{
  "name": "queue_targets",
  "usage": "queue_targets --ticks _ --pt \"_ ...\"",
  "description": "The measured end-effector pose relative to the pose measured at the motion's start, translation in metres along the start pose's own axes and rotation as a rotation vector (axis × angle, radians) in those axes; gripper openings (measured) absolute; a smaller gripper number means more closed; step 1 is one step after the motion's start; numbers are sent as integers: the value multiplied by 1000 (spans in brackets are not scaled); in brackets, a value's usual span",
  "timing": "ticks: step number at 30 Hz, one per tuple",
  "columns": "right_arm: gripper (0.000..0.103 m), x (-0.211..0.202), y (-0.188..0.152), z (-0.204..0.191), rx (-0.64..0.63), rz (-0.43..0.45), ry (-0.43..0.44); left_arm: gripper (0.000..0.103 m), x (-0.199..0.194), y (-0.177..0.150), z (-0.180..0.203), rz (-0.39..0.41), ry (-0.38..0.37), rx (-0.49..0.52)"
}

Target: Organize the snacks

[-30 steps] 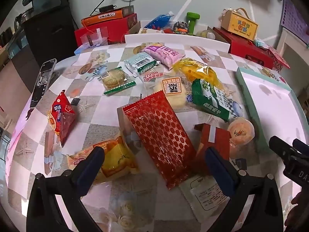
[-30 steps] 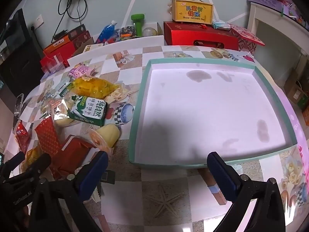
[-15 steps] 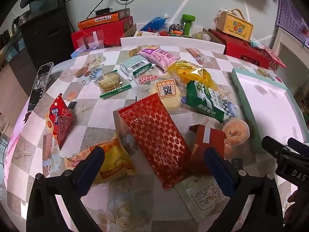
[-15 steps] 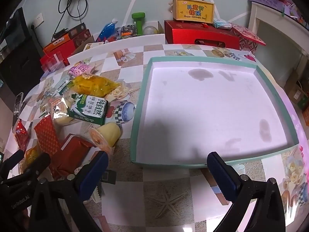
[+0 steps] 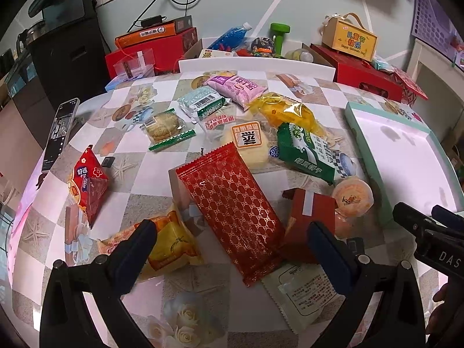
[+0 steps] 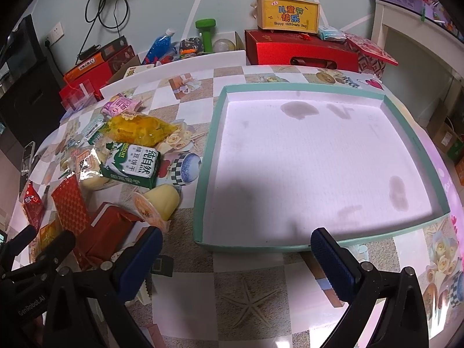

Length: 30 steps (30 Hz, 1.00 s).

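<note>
The left claw (image 5: 232,249) is spread wide and grips nothing; its two blue-padded fingers straddle the near end of the long red packet (image 5: 229,203), one pad over the orange-yellow pastry packet (image 5: 171,243) and the other over the red box (image 5: 310,214). The red packet lies flat on the bench (image 5: 130,150), its long axis running from the far left to the near right, and its near end overlaps a pale label-side-up sachet (image 5: 304,293). Beyond it the snacks crowd together: a green biscuit pack (image 5: 307,153), a yellow bag (image 5: 287,113), a pink packet (image 5: 237,87), a cookie in clear wrap (image 5: 165,124) and one jelly cup (image 5: 352,195) on its side just beside the tray. One red triangular pouch (image 5: 90,182) sits apart to the left, with bare checkered cloth around it. A phone (image 5: 59,133) lies at the bench's left edge. The right claw (image 6: 236,258) is likewise wide open and empty, at the near rim of the teal-edged tray (image 6: 220,240). The tray's white floor holds no snacks, and a strip of bare bench runs along its near side. One jelly cup (image 6: 156,203) and the green biscuit pack (image 6: 133,165) lie nearest the tray's left wall.
</note>
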State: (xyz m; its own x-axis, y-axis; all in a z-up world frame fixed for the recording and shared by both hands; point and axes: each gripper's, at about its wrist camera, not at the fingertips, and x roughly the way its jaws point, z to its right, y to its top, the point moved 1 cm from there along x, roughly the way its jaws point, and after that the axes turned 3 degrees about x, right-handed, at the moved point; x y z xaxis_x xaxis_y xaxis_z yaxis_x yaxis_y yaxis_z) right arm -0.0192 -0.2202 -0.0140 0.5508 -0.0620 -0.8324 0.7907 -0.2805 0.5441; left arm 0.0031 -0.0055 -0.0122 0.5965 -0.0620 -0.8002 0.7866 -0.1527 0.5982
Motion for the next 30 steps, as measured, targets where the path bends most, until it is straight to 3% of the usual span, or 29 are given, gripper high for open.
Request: queue_targets --ticks 30 --pt "103 1 -1 -4 -10 -2 3 103 -3 0 0 13 -1 10"
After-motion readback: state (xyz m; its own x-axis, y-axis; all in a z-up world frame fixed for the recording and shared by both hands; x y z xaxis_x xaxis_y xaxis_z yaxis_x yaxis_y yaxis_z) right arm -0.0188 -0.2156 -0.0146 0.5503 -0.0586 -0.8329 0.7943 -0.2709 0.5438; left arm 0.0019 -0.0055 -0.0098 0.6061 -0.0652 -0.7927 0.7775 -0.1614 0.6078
